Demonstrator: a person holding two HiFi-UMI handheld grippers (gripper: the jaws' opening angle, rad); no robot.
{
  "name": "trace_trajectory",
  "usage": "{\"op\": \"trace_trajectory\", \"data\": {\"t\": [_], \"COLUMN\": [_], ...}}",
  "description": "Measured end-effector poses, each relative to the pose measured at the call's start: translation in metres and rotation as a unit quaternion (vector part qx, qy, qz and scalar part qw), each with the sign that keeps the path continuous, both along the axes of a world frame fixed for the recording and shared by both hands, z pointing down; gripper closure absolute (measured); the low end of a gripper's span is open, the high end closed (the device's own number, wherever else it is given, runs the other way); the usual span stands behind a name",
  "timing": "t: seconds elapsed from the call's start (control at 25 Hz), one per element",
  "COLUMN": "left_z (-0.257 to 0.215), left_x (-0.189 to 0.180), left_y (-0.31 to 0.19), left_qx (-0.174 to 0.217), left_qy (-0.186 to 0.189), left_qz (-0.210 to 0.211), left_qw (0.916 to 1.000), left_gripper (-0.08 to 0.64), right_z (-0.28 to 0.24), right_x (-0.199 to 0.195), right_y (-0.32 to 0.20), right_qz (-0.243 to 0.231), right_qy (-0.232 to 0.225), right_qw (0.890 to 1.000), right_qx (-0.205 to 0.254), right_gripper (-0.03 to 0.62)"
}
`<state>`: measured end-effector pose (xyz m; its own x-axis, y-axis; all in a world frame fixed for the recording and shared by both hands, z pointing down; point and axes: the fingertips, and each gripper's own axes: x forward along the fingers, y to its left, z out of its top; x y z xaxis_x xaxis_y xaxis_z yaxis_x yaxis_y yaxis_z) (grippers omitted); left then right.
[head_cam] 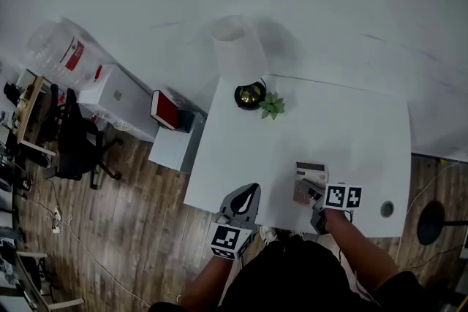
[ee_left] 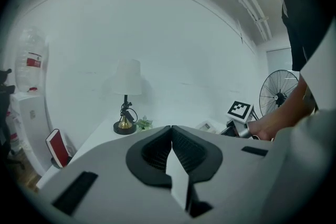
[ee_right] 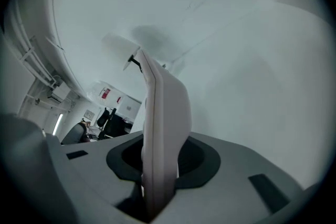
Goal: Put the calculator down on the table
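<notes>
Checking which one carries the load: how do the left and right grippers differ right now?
The right gripper is clamped on the calculator; the left gripper is shut on nothing. The right gripper reaches farther over the table than the left gripper, which is near its front edge. Both are grey and hand-held.

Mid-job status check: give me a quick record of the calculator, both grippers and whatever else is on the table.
calculator: over the table near its front edge; touchdown unclear
right gripper: jaws shut on the calculator
left gripper: jaws together, empty, by the front edge, left side
other items: lamp and small plant at the far left corner
</notes>
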<state>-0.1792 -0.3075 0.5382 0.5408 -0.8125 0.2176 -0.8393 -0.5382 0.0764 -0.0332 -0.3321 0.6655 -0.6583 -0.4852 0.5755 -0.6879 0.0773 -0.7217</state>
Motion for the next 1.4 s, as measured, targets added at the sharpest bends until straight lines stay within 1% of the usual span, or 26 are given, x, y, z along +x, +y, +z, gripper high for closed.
{"op": "trace_trajectory", "data": {"t": [0.12,0.28,0.36,0.44,0.6,0.64,0.8,0.88,1.0,1.08,1.16,1.28,1.4], "left_z": [0.009,0.014,0.015,0.014,0.013,0.012,0.004,0.002,0.005,0.005,0.002,-0.004,-0.002], "left_x": [0.005,0.011,0.014,0.016,0.018,0.017,0.017,0.019,0.029,0.033,0.034,0.032,0.032], "left_y": [-0.003,-0.001,-0.001,-0.001,0.0,0.001,0.001,0.001,0.003,0.003,0.002,0.001,0.004], "left_qx": [-0.012,-0.022,-0.023,-0.023,-0.022,-0.02,-0.024,-0.023,-0.013,-0.014,-0.009,-0.001,-0.001], "left_qy": [-0.004,-0.007,-0.007,-0.005,-0.003,-0.003,0.009,0.013,0.01,0.01,0.014,0.03,0.028], "left_qz": [-0.004,-0.005,-0.004,-0.006,-0.008,-0.009,-0.023,-0.026,-0.005,0.0,-0.001,-0.004,0.002], "left_qw": [0.9999,0.9997,0.9997,0.9997,0.9997,0.9998,0.9994,0.9993,0.9999,0.9999,0.9999,0.9995,0.9996], "left_gripper": [0.54,0.54,0.54,0.54,0.54,0.54,0.54,0.54,0.54,0.54,0.54,0.54,0.54], "right_z": [0.023,0.036,0.042,0.048,0.053,0.053,0.058,0.06,0.062,0.063,0.063,0.058,0.033], "right_x": [-0.003,-0.006,-0.004,0.0,0.013,0.016,0.03,0.036,0.042,0.046,0.05,0.058,0.063], "right_y": [-0.006,-0.009,-0.009,-0.01,-0.013,-0.014,-0.014,-0.012,-0.009,-0.008,-0.006,-0.003,-0.007], "right_qz": [-0.002,-0.008,-0.016,-0.021,-0.017,-0.017,-0.022,-0.023,-0.024,-0.026,-0.025,-0.014,-0.007], "right_qy": [0.0,-0.003,0.007,0.026,0.082,0.097,0.15,0.168,0.192,0.212,0.226,0.229,0.233], "right_qw": [1.0,0.999,0.998,0.998,0.996,0.994,0.988,0.985,0.981,0.977,0.974,0.973,0.972], "right_qx": [-0.03,-0.052,-0.058,-0.061,-0.043,-0.037,-0.026,-0.024,-0.018,-0.01,-0.007,-0.002,0.036], "right_gripper": [0.46,0.459,0.457,0.456,0.436,0.422,0.326,0.311,0.281,0.256,0.238,0.227,0.227]}}
